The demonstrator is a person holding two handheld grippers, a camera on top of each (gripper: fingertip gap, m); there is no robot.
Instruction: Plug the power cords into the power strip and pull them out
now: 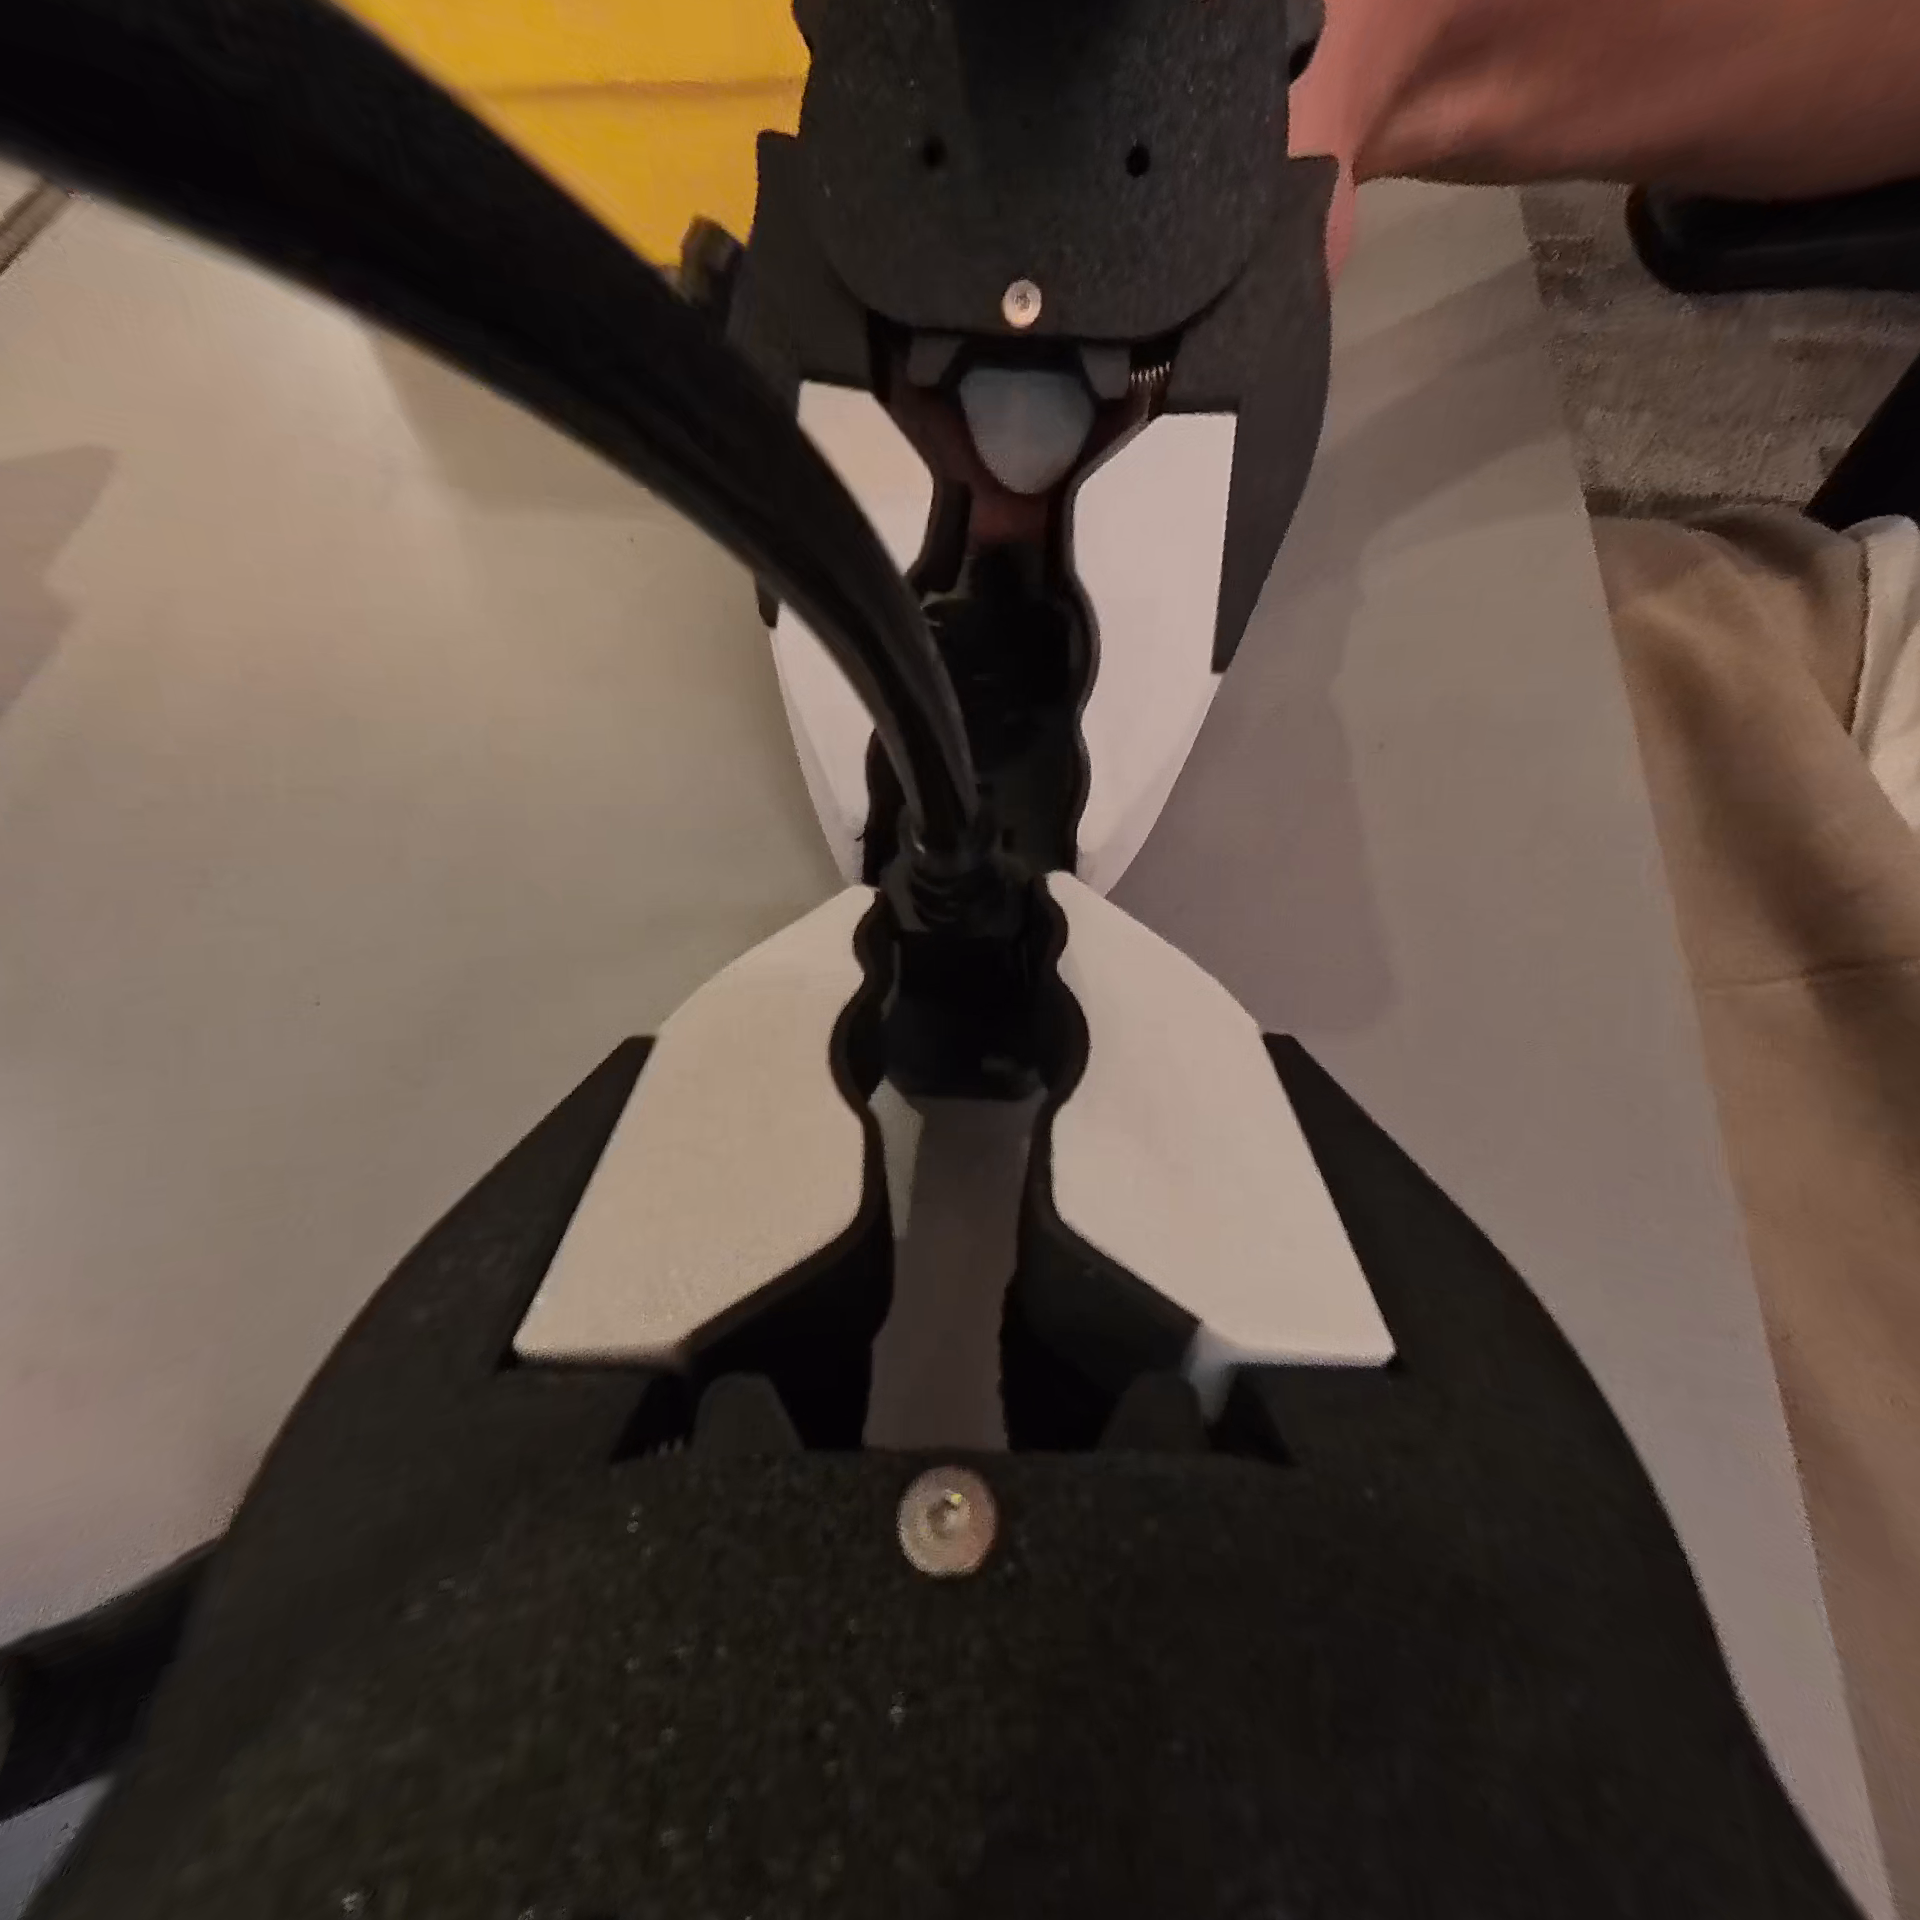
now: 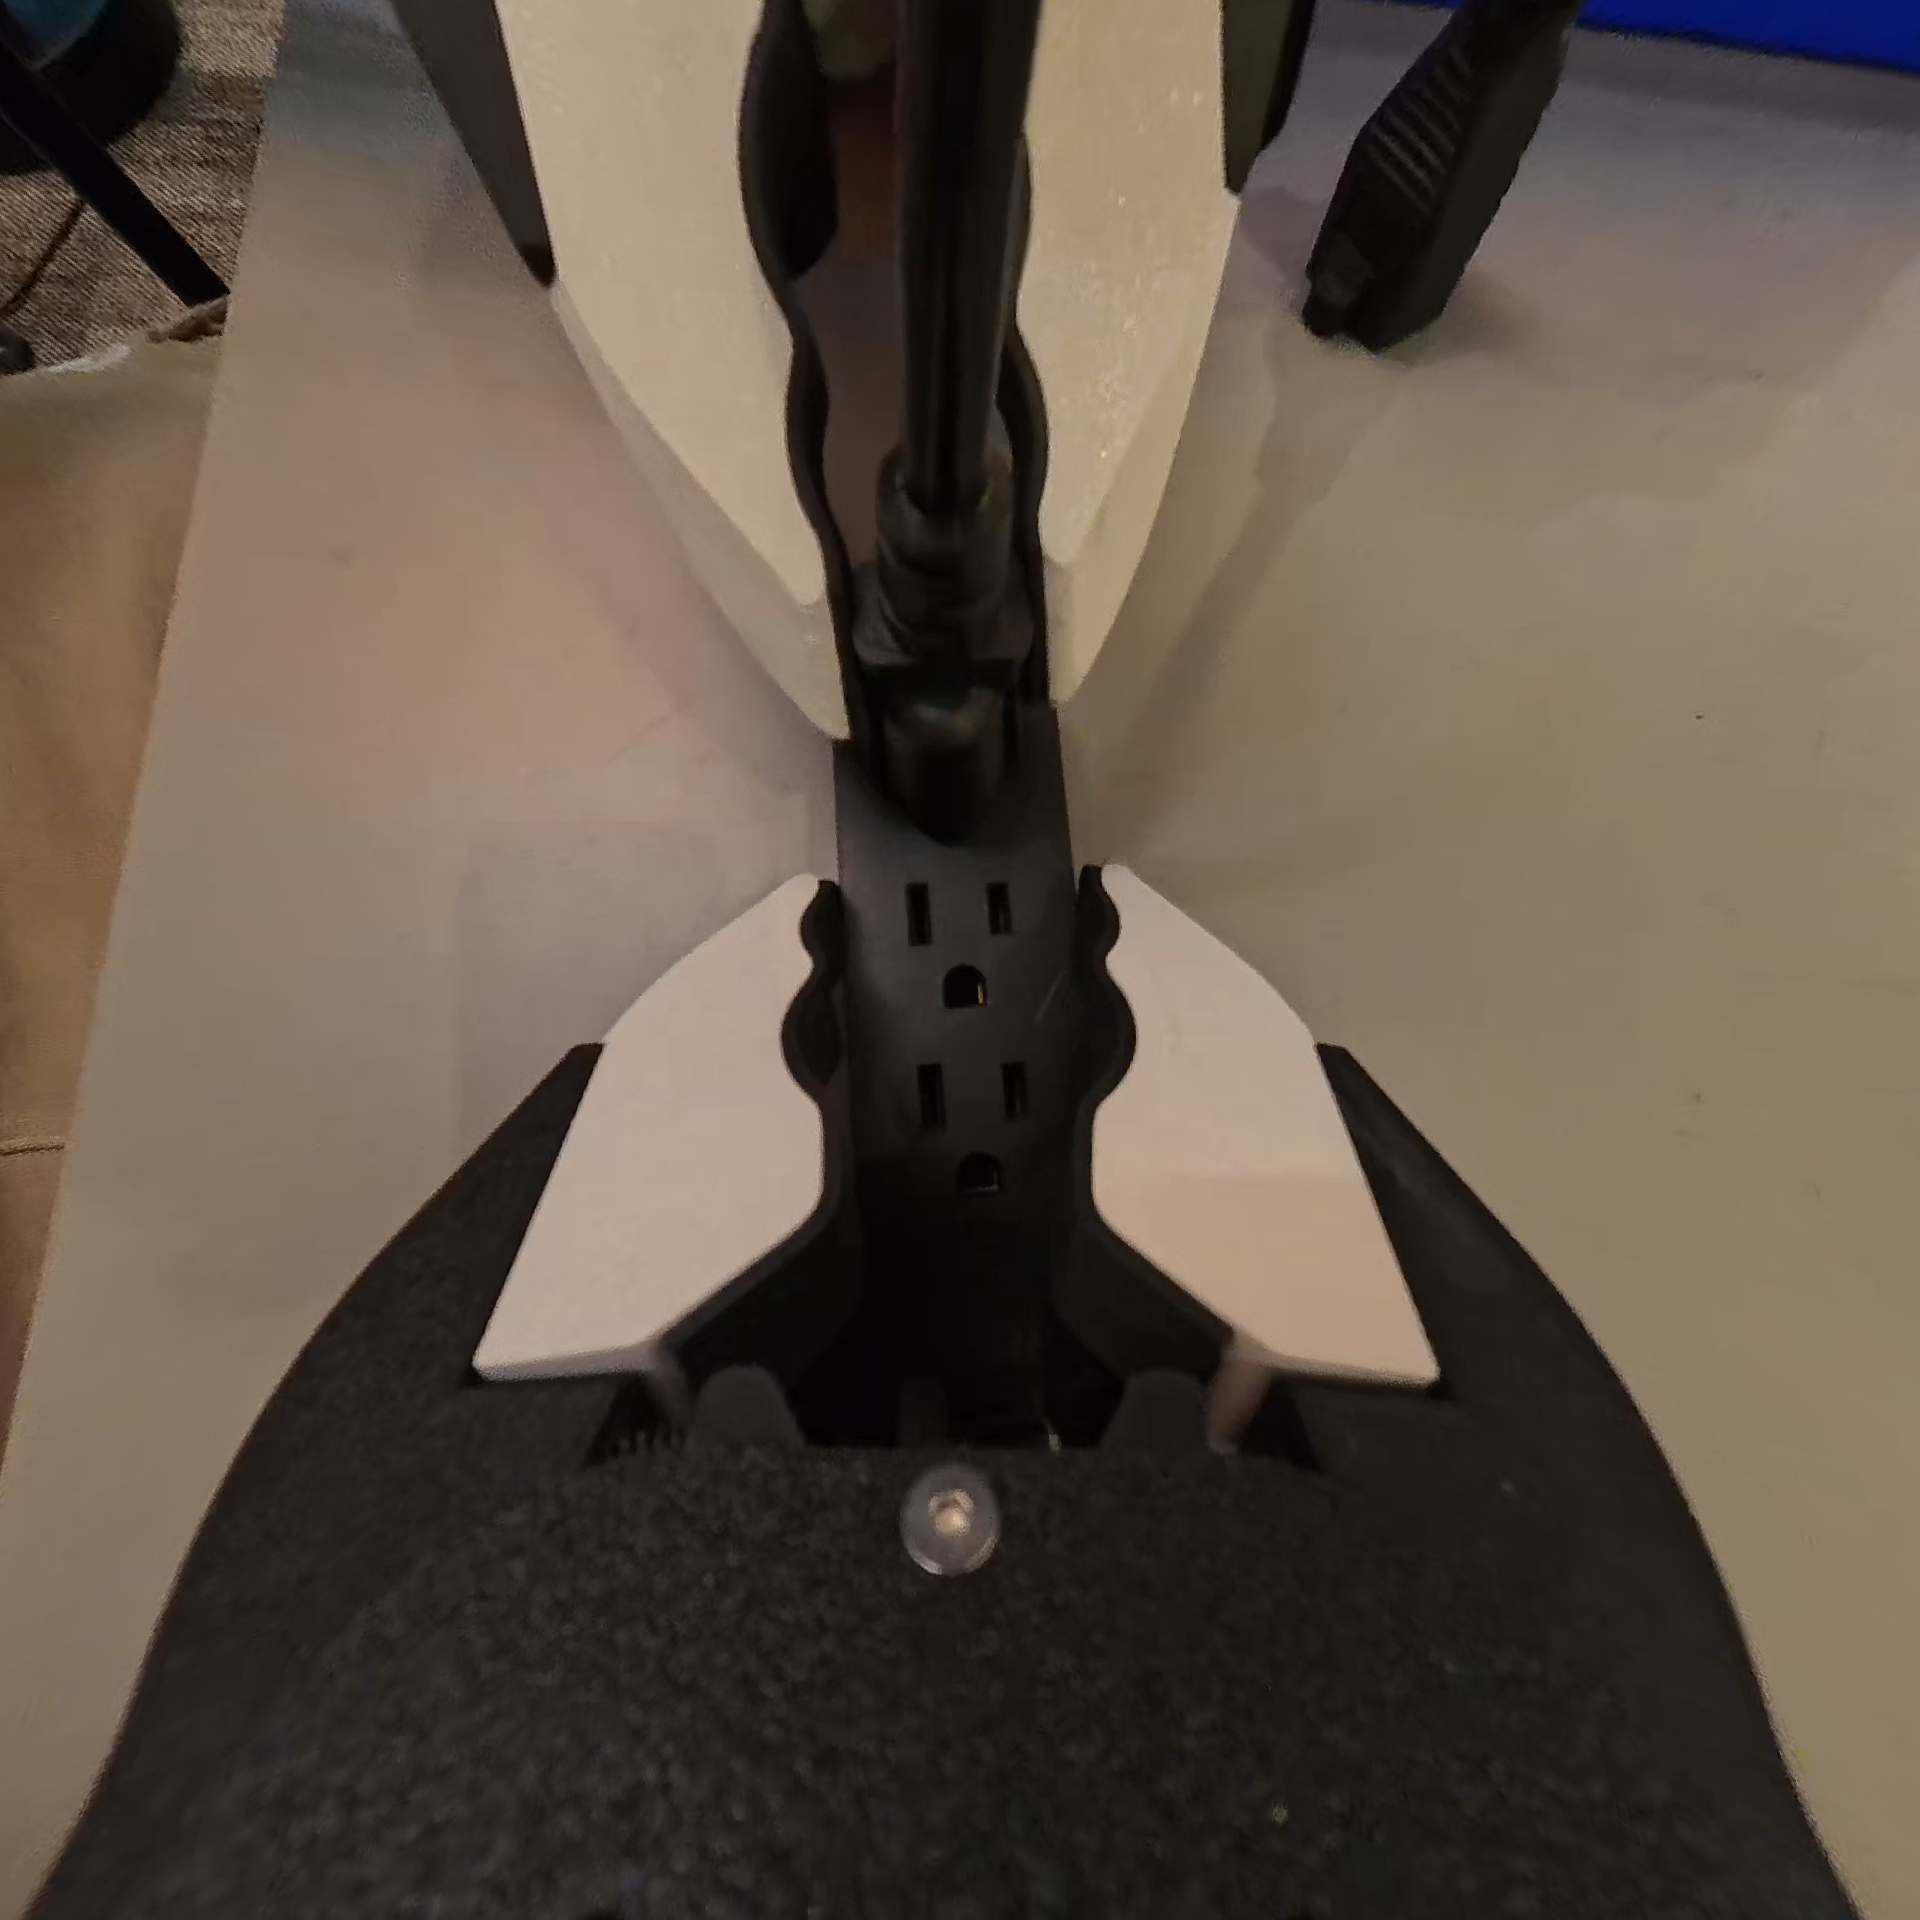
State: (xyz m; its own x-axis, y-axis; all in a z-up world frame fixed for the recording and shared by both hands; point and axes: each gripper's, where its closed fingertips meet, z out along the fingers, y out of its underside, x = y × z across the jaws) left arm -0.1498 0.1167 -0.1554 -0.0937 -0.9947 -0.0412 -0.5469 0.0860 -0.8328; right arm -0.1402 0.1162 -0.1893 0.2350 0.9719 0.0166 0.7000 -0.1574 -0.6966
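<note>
Power strip (image 2: 961, 1049), black, lies lengthwise on the pale table (image 2: 1507, 831), and both grippers meet over it head-on.

On the left, the left gripper (image 1: 961, 997) has its white fingers (image 1: 748, 1143) pressed in on a black plug (image 1: 956, 966). The plug's cord (image 1: 499, 343) arcs up and off to the upper left. Whether the prongs are fully seated I cannot tell; the plug body hides the joint.

Moving right, the right gripper (image 2: 956, 1039) straddles the strip, its wavy pads close against both side walls, pinning it. Two empty outlets show between the fingers, and the plug (image 2: 935, 727) sits over the strip just beyond them, held by the opposite gripper. Off to the far right, a second black plug (image 2: 1403, 208) rests on the table, well apart.

My read: this is the insert-or-extract moment at that far outlet. Doing it well probably means moving the plug straight along the prong axis, no rocking, while the right gripper holds the strip flat so it does not lift or skate. That stiff cord could twist the plug; a grip low on the body should counter it.
</note>
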